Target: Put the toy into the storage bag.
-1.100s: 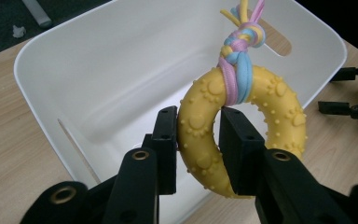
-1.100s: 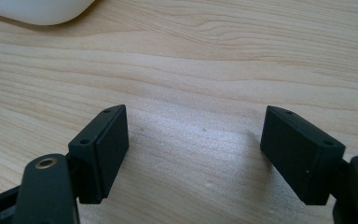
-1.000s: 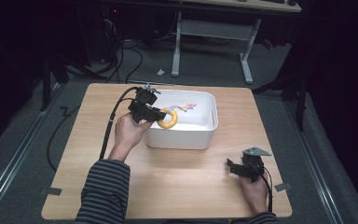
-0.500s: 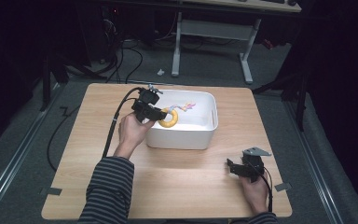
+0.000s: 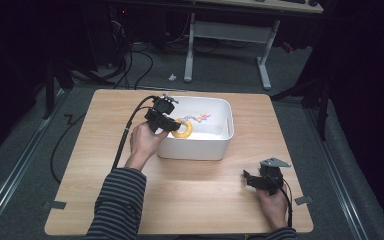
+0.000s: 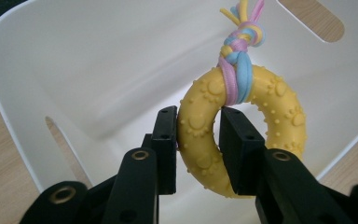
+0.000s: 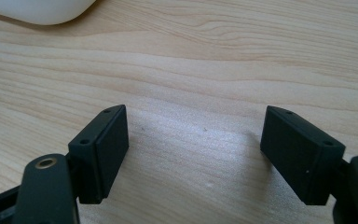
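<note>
A yellow knobbly ring toy (image 6: pixel 242 116) with a braid of pink, blue and yellow cord (image 6: pixel 240 51) knotted to it hangs over the white bin (image 6: pixel 74 60). My left gripper (image 6: pixel 198 140) is shut on the ring's left side, both pads pressing it. From above, the ring toy (image 5: pixel 183 128) and left gripper (image 5: pixel 168 123) sit over the left end of the bin (image 5: pixel 220 145). My right gripper (image 7: pixel 196 144) stands open just above bare wood, nothing between its jaws; in the high view the right gripper (image 5: pixel 252 180) rests near the table's front right corner.
The wooden table (image 5: pixel 105 125) carries the bin near its middle back. A black cable (image 5: pixel 125 135) trails from the left gripper over the table's left side. A corner of the bin (image 7: pixel 37 11) shows at the top left of the right gripper view.
The left hand has shifted only slightly with the ring toy still in its grip. The right hand has stayed where it was.
</note>
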`<action>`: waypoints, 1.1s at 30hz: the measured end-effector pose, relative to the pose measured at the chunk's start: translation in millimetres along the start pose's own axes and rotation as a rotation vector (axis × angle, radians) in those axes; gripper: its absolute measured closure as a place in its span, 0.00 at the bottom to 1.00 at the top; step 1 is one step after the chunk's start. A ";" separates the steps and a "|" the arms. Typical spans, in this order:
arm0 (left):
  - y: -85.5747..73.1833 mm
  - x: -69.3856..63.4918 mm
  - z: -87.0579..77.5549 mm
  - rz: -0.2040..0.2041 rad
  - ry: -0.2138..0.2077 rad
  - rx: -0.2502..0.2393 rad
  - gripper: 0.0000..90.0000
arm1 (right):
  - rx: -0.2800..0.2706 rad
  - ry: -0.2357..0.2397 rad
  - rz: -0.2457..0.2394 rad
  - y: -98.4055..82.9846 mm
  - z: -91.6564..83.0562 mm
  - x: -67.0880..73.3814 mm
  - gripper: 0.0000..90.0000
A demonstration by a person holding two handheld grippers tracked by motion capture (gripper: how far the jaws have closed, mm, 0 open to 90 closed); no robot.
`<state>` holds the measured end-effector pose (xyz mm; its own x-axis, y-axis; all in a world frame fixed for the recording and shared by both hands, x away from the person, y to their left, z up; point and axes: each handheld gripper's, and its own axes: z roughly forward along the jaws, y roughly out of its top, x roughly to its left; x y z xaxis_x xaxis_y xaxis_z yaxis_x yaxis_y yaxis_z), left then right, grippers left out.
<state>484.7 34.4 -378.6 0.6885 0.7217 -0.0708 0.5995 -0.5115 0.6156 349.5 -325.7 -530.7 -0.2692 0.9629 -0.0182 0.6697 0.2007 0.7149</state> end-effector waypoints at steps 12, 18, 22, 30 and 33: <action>-0.4 -5.4 8.3 0.020 -0.001 0.037 0.75 | 0.000 0.001 -0.001 -0.1 -0.1 0.2 0.26; -1.5 -4.9 8.6 0.012 -0.007 0.036 0.75 | 0.000 0.002 -0.001 -0.1 -0.1 0.2 0.26; -3.0 -2.9 7.2 -0.008 -0.023 0.016 0.64 | 0.000 0.002 -0.001 0.0 0.0 0.1 0.26; -12.4 -0.3 -17.6 -0.031 -0.048 -0.102 0.48 | -0.002 0.002 -0.002 0.0 0.2 0.1 0.26; -18.8 1.2 -32.8 -0.029 -0.054 -0.143 0.46 | -0.002 0.003 -0.002 0.0 0.2 0.2 0.26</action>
<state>460.9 60.1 -364.5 0.6949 0.7074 -0.1296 0.5581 -0.4167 0.7176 349.6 -325.5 -530.8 -0.2719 0.9622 -0.0175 0.6683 0.2019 0.7160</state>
